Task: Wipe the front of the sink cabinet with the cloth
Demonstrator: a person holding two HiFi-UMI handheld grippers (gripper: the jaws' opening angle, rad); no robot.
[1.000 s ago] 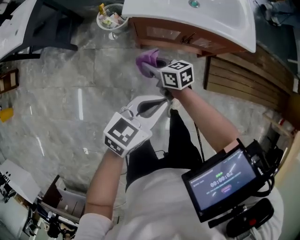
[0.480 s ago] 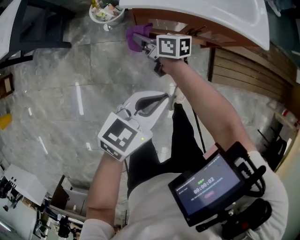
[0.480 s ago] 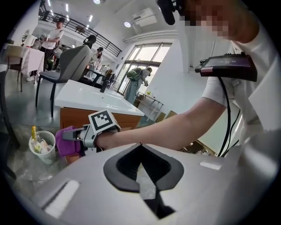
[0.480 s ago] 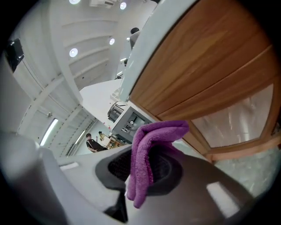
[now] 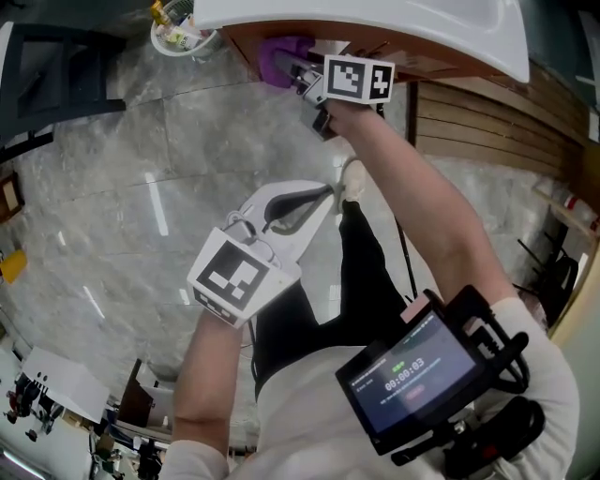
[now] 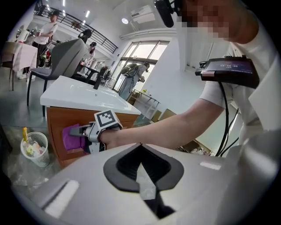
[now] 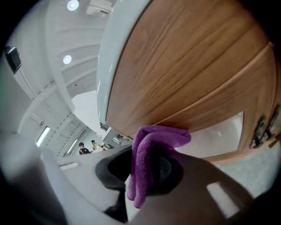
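Holds the right gripper up under the rim of the white sink, with its jaws clamped on a folded purple cloth. Presses that cloth against the brown wooden front of the sink cabinet, near the top – just below the basin's edge, with one fold of it bunched above the jaws. Carries the left gripper lower down, well apart from the cabinet, over the grey marbled floor, with its jaws drawn together on nothing. Places a small white bin with scraps inside on the floor – near the cabinet's corner. Wears a dark screen unit at the chest.
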